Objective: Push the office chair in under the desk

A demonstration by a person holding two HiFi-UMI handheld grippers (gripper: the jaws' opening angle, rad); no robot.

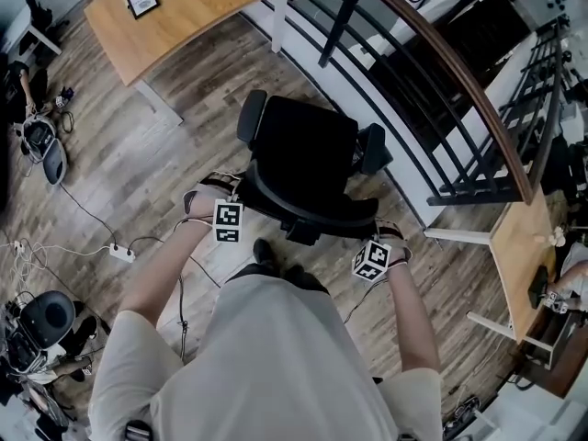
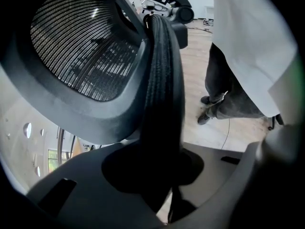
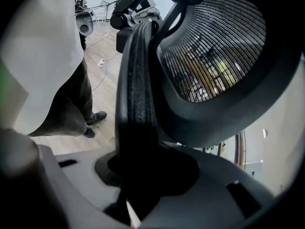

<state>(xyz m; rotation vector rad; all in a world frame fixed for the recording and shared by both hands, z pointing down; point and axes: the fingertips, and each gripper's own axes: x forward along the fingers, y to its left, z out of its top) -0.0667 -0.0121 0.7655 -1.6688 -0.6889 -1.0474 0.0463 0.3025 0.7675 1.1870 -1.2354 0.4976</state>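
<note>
Both arms reach forward and down, left gripper (image 1: 231,194) and right gripper (image 1: 378,237) each clamped on the backrest rim (image 2: 162,80)

I get soft, even light in the head view, sharp but bowed at its edges. Both gripper views are fisheye and dark-cornered, the chair back (image 2: 162,80) silhouetted close up.

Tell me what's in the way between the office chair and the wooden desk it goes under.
Nothing visible: bare floor runs from the office chair to the desk. The desk's white leg stands at its near corner, the power strip lies off to the left, the railing to the right.
</note>
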